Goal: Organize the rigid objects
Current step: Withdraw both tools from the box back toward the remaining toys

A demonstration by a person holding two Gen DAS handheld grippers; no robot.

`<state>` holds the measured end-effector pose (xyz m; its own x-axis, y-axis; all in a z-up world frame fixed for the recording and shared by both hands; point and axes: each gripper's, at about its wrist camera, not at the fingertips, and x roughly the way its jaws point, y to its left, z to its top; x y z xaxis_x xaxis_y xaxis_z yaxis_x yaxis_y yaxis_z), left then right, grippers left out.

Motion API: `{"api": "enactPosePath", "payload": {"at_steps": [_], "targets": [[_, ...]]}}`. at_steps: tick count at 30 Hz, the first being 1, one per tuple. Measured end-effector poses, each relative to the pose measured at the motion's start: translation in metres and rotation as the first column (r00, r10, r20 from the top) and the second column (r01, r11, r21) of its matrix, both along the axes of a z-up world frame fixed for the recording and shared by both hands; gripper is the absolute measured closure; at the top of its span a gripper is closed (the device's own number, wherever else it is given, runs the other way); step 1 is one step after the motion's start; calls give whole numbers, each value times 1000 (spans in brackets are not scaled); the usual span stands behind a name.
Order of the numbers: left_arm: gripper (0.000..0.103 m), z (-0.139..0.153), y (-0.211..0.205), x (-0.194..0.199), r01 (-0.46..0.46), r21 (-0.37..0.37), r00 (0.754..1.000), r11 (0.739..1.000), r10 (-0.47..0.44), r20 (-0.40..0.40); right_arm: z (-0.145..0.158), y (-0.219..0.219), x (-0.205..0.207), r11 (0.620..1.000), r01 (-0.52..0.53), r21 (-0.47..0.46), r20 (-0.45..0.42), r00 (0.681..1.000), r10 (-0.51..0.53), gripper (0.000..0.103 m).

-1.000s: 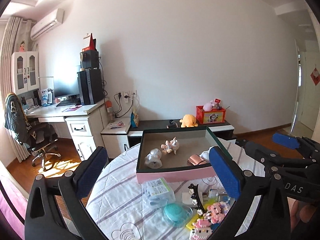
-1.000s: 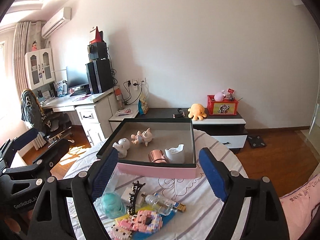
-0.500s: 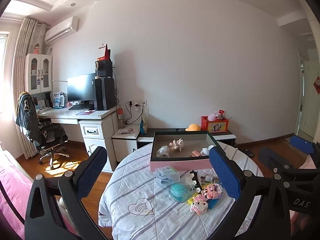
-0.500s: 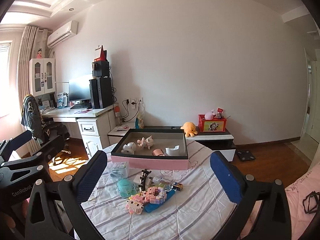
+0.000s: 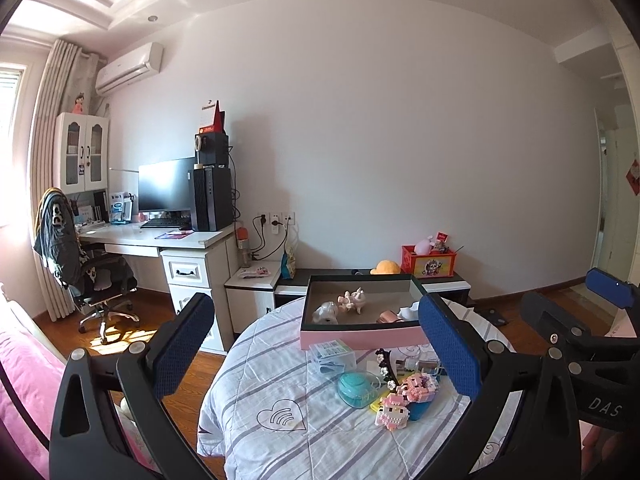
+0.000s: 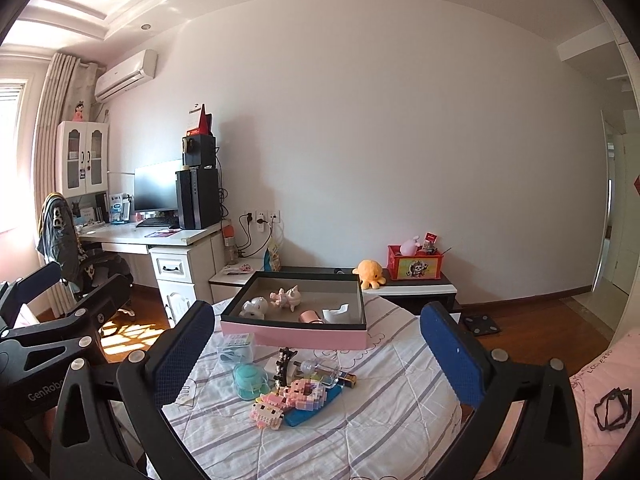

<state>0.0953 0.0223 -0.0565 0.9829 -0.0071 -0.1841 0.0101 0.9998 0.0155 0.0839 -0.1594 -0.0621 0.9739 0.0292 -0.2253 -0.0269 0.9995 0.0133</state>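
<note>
Right wrist view, both tongs (image 6: 316,344) spread empty, rectangular pink box (image 6: 296,338), knobbly brick figures (image 6: 286,400), striped quilt.

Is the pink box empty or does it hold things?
Not empty: the pink box holds a pig figure, a white toy, a copper cup and a white piece.

Quilted cloth table cover (image 6: 384,412)

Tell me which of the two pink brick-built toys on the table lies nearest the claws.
The pink cat-faced brick figure, at the front of the pile. The other, the pink ring-shaped brick toy, lies just behind it, toward the pink box.
</note>
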Motion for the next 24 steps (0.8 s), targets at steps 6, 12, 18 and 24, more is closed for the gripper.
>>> {"api": "enactPosePath", "payload": {"at_steps": [6, 12, 18, 24], "targets": [[0, -4, -2, 4, 2, 6, 1000, 1000, -2, -12, -2, -1, 3, 1000, 3, 3, -15, 1000, -3, 0], [0, -12, -5, 13, 1, 14, 999, 1000, -1, -36, -7, -2, 10, 1000, 7, 7, -42, 999, -6, 0], [0, -26, -6, 29, 8, 20, 997, 1000, -6, -80, -18, -6, 25, 1000, 3, 17, -78, 997, -2, 0], [0, -63, 0, 61, 49, -18, 976, 999, -52, -213, -48, -5, 52, 1000, -16, 17, -168, 986, 19, 0]]}}
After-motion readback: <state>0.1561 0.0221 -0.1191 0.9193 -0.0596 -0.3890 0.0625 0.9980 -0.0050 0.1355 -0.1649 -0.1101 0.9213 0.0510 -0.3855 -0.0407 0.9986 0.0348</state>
